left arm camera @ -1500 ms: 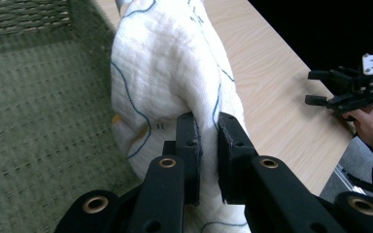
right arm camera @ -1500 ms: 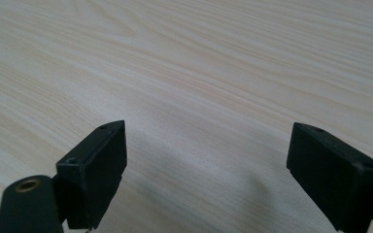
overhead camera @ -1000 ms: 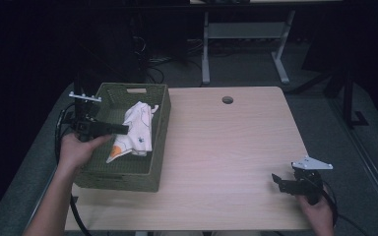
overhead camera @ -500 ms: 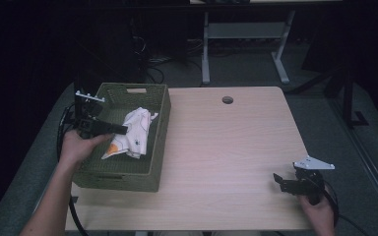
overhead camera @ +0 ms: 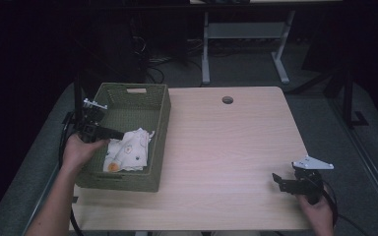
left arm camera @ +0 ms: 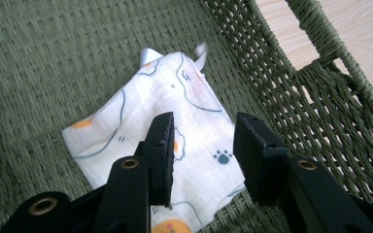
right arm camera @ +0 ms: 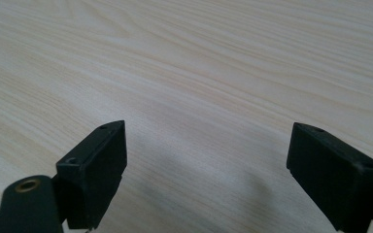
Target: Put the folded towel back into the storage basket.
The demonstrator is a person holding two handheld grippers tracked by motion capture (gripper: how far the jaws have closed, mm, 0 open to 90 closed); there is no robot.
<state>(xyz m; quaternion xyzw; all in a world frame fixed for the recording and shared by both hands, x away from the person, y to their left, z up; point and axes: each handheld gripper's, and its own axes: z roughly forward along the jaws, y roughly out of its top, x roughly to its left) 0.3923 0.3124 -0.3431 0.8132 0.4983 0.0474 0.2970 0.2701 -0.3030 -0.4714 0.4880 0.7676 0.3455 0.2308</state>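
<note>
left tongs (overhead camera: 114, 132): drew back left, jaws now apart | cloth (overhead camera: 126, 151): released, now flat on basket (overhead camera: 158, 103) floor

Basket wall (left arm camera: 291, 63) hems the cloth (left arm camera: 175, 131); above is open

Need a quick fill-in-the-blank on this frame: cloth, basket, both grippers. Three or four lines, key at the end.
1. The printed cloth lies inside the green woven ____.
2. The left gripper hangs over the cloth with its jaws ____.
3. The right gripper rests over the bare wooden ____ with nothing between its jaws.
4. The paw print on the cloth is dark ____.

Missing words: basket; open; table; blue
</note>
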